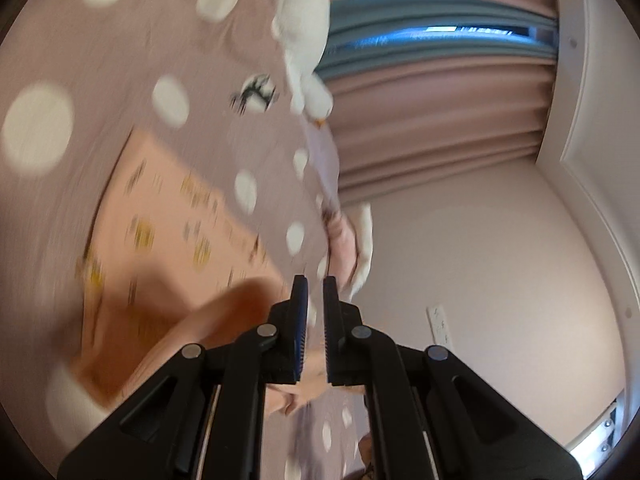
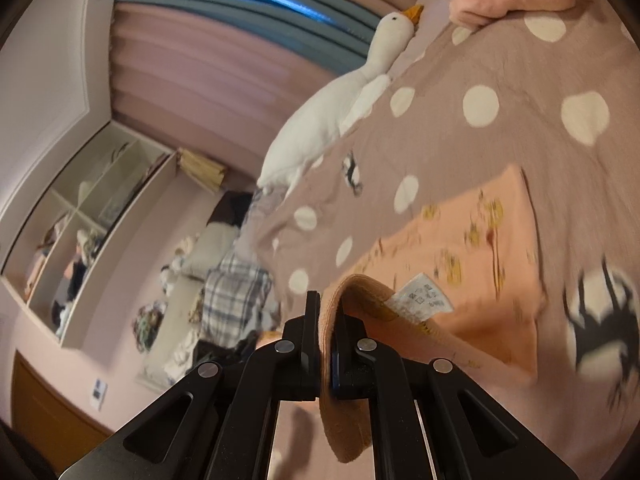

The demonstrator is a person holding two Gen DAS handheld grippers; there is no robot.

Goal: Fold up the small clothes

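Left wrist view, heavy motion blur. Peach garment (image 1: 176, 220) lies on the polka-dot bedspread (image 1: 100, 60), filling 8 to 10 o'clock of the frame; a lifted, curled part of it rises at about 7 o'clock, just beside the left gripper (image 1: 315, 284). Its jaws stand a narrow gap apart. Something pale peach shows low in that gap, but I cannot tell whether cloth is actually pinched there. White goose plush (image 1: 300, 28) sits at 12 o'clock, along the bed edge, with curtains (image 1: 440, 120) behind at 1 o'clock.

Right wrist view, sharper. Right gripper (image 2: 328, 300) has its jaws together, clamped on the garment's ribbed edge (image 2: 360, 292); the cloth runs down between the pads and hangs out below them at 6 o'clock. A care label (image 2: 424, 296) is turned up at 2 o'clock from the jaws, so the inside face is showing there. The rest of the garment lies flat on the bedspread from 1 to 3 o'clock. Shelving (image 2: 88, 216) and a plaid pile (image 2: 236, 288) sit off the bed at 9 o'clock.

Judgement: mid-fold, with one edge raised and being carried over the flat body. Next move calls for both grippers travelling level toward the far edge, laying the raised edge down aligned, then letting go. Risk: uneven grip on the left skews the fold.
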